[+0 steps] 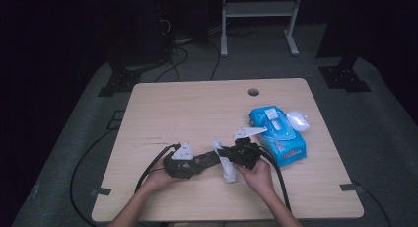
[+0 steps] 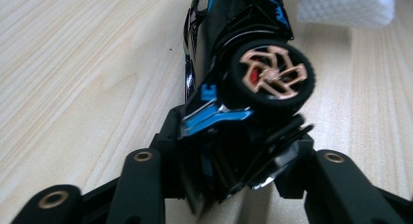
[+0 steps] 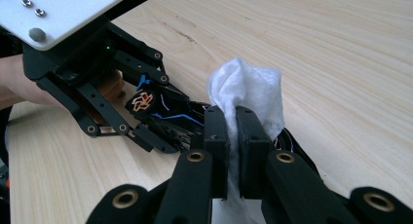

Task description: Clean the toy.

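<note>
The left gripper [image 2: 229,170] clamps the rear of a black-and-blue toy car [image 2: 234,63]; the right gripper [image 3: 232,151] pinches a white wipe [image 3: 248,87] — pressed against the car. Both meet low on the wooden table [image 1: 197,108], toward six o'clock — a blue wipe pack [image 1: 278,135] at two o'clock.

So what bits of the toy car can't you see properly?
- Toy car, left gripper view: its rear sits hidden between the jaws, its front is cut off by the top edge.
- High view: car too small and dark.
- Right gripper view: the wipe and jaws cover its front.
</note>
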A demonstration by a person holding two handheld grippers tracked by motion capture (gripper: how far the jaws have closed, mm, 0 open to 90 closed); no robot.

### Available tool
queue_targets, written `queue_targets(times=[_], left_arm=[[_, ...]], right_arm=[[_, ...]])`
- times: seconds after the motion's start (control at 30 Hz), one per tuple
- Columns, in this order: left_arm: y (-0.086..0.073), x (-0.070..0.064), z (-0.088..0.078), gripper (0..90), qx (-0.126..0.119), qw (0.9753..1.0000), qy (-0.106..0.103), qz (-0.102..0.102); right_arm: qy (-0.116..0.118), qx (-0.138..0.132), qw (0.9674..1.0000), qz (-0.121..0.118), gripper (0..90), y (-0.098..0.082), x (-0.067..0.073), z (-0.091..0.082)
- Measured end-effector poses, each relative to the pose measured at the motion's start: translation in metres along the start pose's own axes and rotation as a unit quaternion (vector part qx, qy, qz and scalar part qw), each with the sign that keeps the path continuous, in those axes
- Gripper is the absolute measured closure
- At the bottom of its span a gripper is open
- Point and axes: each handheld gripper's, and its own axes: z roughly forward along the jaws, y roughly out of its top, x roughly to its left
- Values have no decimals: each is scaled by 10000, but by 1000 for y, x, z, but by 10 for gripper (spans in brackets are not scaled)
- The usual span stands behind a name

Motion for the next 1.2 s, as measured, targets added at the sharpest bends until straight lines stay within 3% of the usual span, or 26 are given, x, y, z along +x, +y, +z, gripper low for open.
queue_targets(times=[0.23, 0.4, 0.53, 0.7, 1.03, 1.2], left_arm=[[1, -1, 0, 585, -89, 9999, 108, 81], [6, -3, -9, 588, -504, 9985, 191, 25], [9, -5, -13, 588, -682, 9974, 246, 35], [18, -7, -23, 587, -1021, 9943, 304, 50], [29, -11, -30, 586, -977, 9941, 411, 221], [33, -15, -30, 585, -846, 9946, 478, 366]], right_arm=[[-35, -19, 10000, 26, 843, -1, -1, -2], [-65, -66, 9999, 42, 842, 0, -3, -6], [-113, -43, 9999, 42, 841, 1, -3, -9], [-99, -66, 9999, 77, 841, 1, -4, -12], [74, -165, 9996, 214, 841, 2, -7, -17], [31, -111, 9998, 173, 840, 3, -5, -20]])
